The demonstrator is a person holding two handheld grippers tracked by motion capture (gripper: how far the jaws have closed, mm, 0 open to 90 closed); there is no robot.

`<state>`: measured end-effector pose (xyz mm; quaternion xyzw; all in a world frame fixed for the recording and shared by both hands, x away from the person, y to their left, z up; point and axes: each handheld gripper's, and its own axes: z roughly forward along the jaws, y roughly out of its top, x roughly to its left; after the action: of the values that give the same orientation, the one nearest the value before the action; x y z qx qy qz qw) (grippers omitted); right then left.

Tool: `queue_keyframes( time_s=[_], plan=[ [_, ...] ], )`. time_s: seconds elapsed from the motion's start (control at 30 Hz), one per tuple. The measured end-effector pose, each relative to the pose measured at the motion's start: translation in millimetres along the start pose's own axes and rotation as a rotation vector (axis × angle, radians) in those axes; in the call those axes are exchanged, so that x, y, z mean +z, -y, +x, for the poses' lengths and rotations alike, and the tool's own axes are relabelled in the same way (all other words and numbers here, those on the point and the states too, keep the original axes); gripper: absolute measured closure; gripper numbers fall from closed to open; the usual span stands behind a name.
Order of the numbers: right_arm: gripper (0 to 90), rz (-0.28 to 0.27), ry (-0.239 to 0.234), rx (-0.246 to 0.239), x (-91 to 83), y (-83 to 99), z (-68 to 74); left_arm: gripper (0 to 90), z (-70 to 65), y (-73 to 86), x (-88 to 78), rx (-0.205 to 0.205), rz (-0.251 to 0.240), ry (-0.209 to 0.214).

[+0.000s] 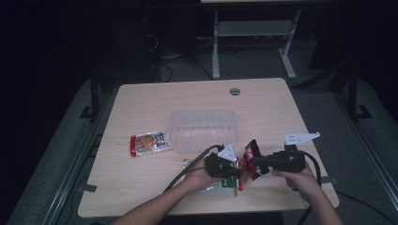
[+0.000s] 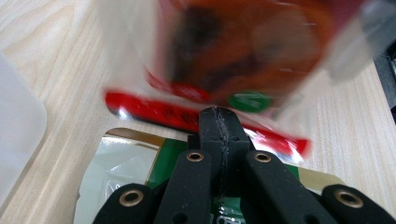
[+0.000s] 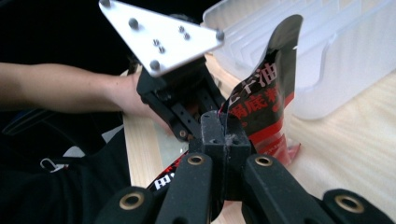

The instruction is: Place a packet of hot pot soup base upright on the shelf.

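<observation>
The red-and-black sauce packet hangs above the counter just in front of the clear plastic container, toward the person's edge, and both grippers have hold of it. The left gripper is closed on the packet's lower sealed edge: in the left gripper view its black jaws meet on the red strip of the packet, with the blurred transparent body of the packet rising beyond them. The right gripper is clamped on the packet's opposite edge; in the right gripper view its jaws pinch together on the dark film of the packet, whose printed face stands upright and slightly curled against the container behind it. That same view shows the left gripper's grey three-cornered plate and the person's left hand just beyond the packet. Beneath the held packet, nearer the person than the container, a green-and-gold packet lies flat on the counter, seen under the left jaws as well. To the left of the container, just beside its corner, rests an orange snack packet.
</observation>
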<state>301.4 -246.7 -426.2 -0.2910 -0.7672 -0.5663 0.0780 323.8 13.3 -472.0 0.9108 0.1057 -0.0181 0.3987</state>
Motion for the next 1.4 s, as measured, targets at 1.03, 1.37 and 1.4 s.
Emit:
queue_keyframes(
  time_s=[1.03,1.37,1.4],
  plan=[
    [90.0,-0.183,0.035,-0.113,-19.2,-52.9,23.6,56.4,-17.2,69.4,-154.5,-0.147,-0.025,-0.134],
    [90.0,-0.170,0.066,-0.126,4.3,-82.3,17.5,39.0,-23.2,117.5,-201.7,-0.246,-0.047,-0.241],
    [90.0,-0.168,0.067,-0.131,7.0,-85.4,16.7,38.0,-24.4,121.5,-204.1,-0.252,-0.052,-0.250]
  ],
)
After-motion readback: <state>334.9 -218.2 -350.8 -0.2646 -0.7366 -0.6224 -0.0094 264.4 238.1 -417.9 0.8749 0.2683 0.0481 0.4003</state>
